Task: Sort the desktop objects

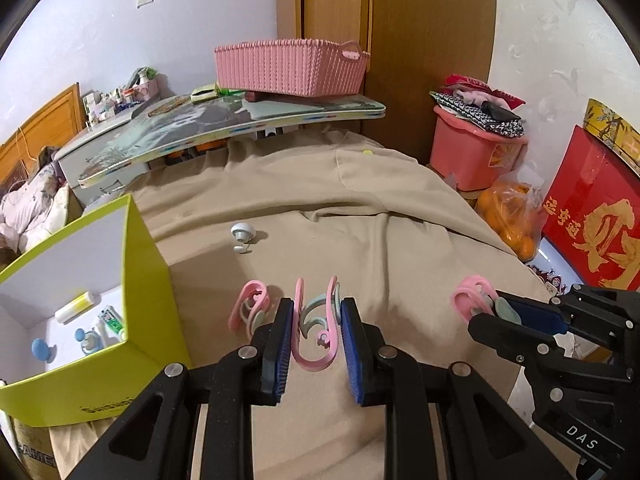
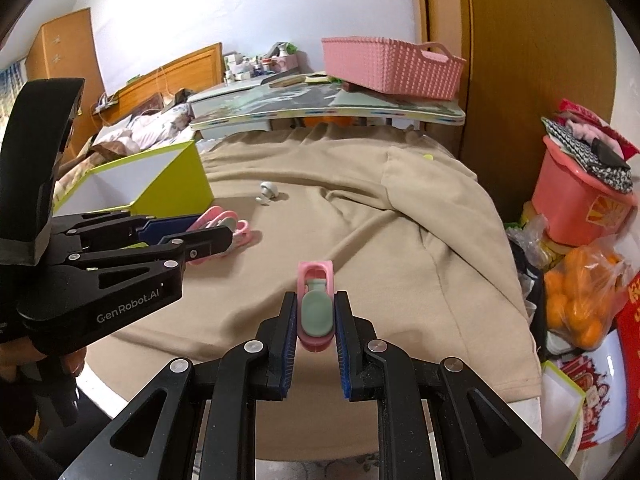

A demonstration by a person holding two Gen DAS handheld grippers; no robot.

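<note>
On the beige cloth (image 1: 360, 208) draped over the surface, both grippers are at work on pink-and-green plastic clips. The left gripper (image 1: 314, 334) has its jaws around one clip (image 1: 316, 332), its blue pads against the clip's two sides, so it appears pinched, though I can't tell whether it is lifted clear of the cloth. A second clip (image 1: 250, 306) lies just beside it on the left, untouched. The right gripper (image 2: 316, 322) has its jaws pressed onto a third clip (image 2: 316, 308), gripping it by the wider green end with the pink tip pointing away. Left of the clips stands the open yellow-green box (image 1: 144, 280), already holding a white tube (image 1: 76, 306), a blue knob (image 1: 40, 350) and other small items. A white suction hook (image 1: 242, 236) sits alone farther back on the cloth, well apart from both grippers. The step in hand looks like the pick-up of the clips, with the box as their likely destination. Next, each gripper would need to raise its clip, carry it over the box's near wall and release inside; the left one is closer and should probably go first so the two don't crowd each other at the opening.
</note>
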